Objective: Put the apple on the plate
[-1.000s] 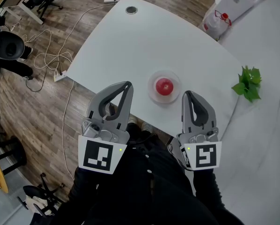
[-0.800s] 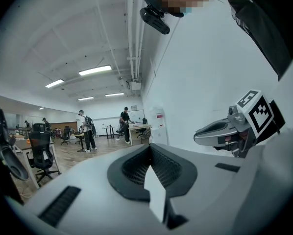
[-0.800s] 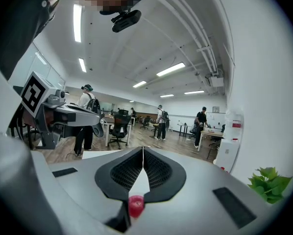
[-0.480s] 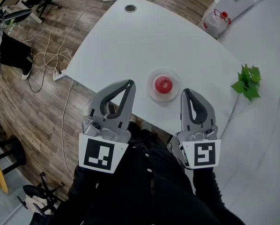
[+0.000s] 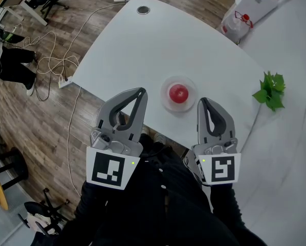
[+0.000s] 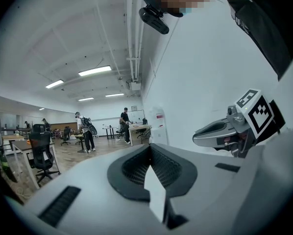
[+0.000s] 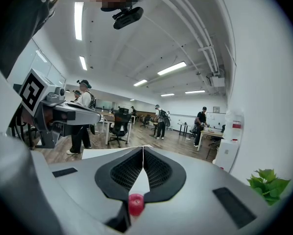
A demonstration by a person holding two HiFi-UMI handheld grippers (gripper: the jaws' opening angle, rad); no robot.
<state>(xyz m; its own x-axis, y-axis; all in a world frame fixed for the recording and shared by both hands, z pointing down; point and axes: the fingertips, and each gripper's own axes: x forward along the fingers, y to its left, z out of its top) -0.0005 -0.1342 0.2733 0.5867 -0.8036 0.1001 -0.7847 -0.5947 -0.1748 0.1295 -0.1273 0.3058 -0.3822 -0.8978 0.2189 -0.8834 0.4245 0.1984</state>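
Apple [image 5: 179, 93] sits in the middle of the clear plate [image 5: 166, 104], ahead of both grippers and between their lines of reach, a little nearer the right gripper [image 5: 203, 101] than the left gripper [image 5: 140, 91]. We hold the two side by side, close to our body, at the near edge of the bench [image 5: 158, 45]. Neither touches the apple or the plate.

The right gripper is clenched, its jaws meeting tip to tip on nothing. Its own view shows the apple only as a small red shape beyond it, seen through the opening behind the tips. The left gripper is clenched and empty too, its jaws pressed together in its own view.

We judge the placing step done: the fruit rests on the plate and nothing grips it. The next move calls for little beyond keeping both grippers off the plate, so its rim is not nudged. Should the apple need shifting, the right gripper would have to open first, then go forward and slightly to its left. A green sprig [image 5: 269, 91] lies well off to that gripper's right, out of the way.
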